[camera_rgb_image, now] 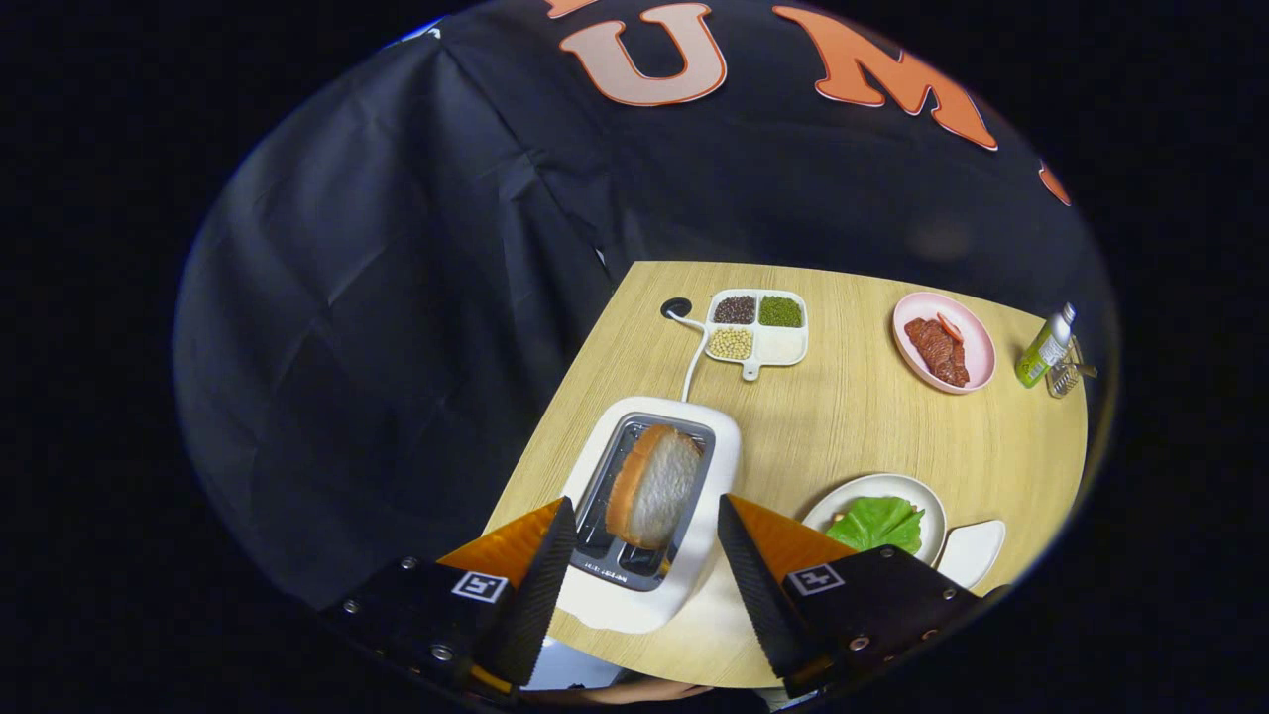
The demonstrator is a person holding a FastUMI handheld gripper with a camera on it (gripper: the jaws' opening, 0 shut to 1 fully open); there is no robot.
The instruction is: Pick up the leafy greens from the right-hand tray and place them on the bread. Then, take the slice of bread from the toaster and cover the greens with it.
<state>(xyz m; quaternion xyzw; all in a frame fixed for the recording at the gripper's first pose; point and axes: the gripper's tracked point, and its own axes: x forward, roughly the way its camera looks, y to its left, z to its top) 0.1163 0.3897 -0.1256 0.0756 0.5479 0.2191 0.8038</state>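
Bread (654, 486) stands on edge in the slot of the toaster (649, 506), risen clear of the opening, which is why we can reach it from above. We hold the tongs (646, 555) over it with the two fingers spread wide apart and empty, one to each side of the slot, so the slice sits between and just ahead of them. That spread looks chosen to straddle the slice across its thin faces. Beside the toaster, the leafy greens (877, 523) lie on a round plate (922, 496); we judge they rest on the first slice, though it is hidden beneath the leaf. A cord (691, 357) runs from the toaster toward a hole in the worktop (853, 416), past the divided dish of beans (758, 327)
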